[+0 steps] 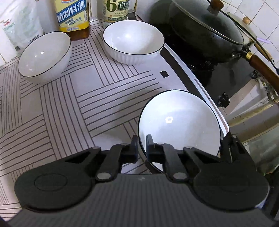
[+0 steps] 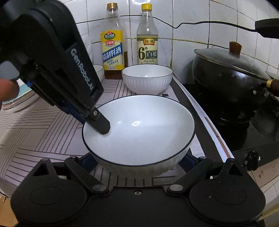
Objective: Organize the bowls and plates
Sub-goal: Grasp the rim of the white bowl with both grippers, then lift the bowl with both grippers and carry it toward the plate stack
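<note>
Nearest item: left gripper, clenched on the near-left rim of a wide white bowl with a thin dark edge line; one finger lies inside the bowl wall, the other outside it. The wide white bowl sits at the near right part of a striped mat, close to the mat's right border and just beside the stove. Right gripper: its two arms stand spread to either side of the bowl's near wall; the fingertips are hidden behind the bowl, so whether they press on it cannot be told. A fingertip of the person shows at the left edge of the right wrist view. Middle distance: a ribbed white bowl upright on the far right of the mat, and a second ribbed bowl on the far left, well apart from each other. Behind them, against the tiled wall: a yellow-labelled bottle holding amber liquid, a clear bottle with a green label, and a white packet at far left. To the right, on a black stove top: a dark lidded wok with a brown knob and a wooden handle. A black cable runs across the wall tiles.
</note>
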